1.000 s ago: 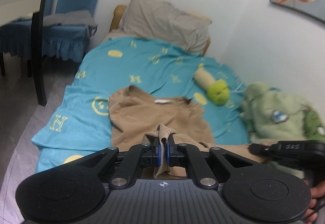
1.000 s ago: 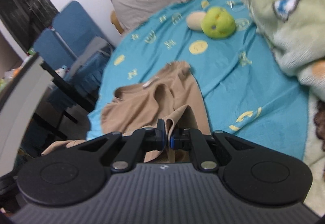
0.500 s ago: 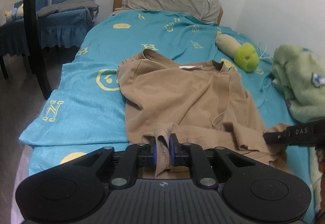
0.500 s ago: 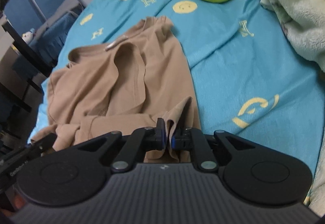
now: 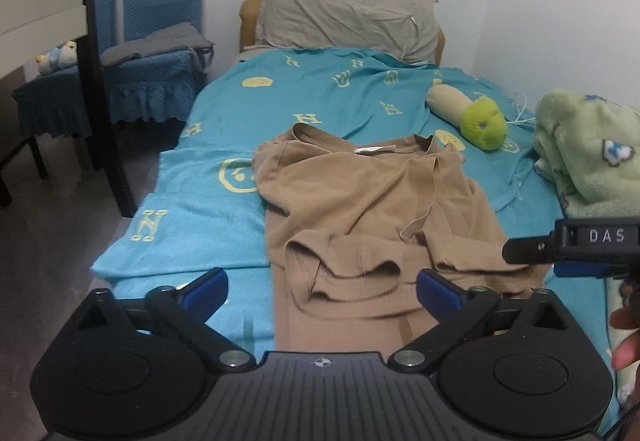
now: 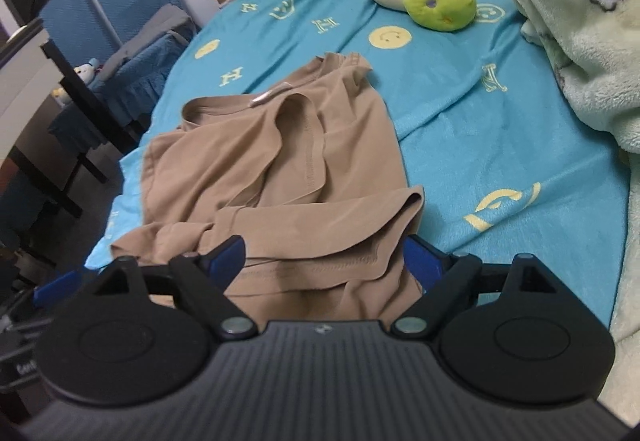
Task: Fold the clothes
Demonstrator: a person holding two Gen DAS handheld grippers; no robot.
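Left tongs: your left gripper [image 5: 320, 291] has its jaws opening, already spread wide; the blue pads [image 5: 206, 286] stand clear of the cloth, with the bunched hem lying between them, unpinched.
Right tongs: your right gripper [image 6: 322, 257] also has its jaws opening, spread wide, with a folded edge of cloth lying loose between the pads and nothing gripped.
Shirt: the tan shirt [image 5: 360, 209] lies rumpled on the bed straight ahead of both tongs, its collar and white neck label at the far end, its lower hem nearest the fingertips and draping toward the bed's near edge.
Bed: the bed's teal sheet [image 5: 320, 89], printed with yellow smiley faces and letters, spreads under and beyond the shirt.
Toy: a green and cream plush toy [image 5: 482, 121] rests past the shirt, ahead and to the right of your left tongs.
Blanket: a pale green fleece blanket [image 6: 580, 41] is heaped well to the right of your right tongs.
Pillow: a grey pillow [image 5: 348, 13] leans at the far end of the bed.
Chairs: blue covered chairs [image 5: 160, 21] stand off the bed, far left of your left tongs.
Hand: your fingers [image 5: 626, 337] show at the right edge of the left view, below the other tool.
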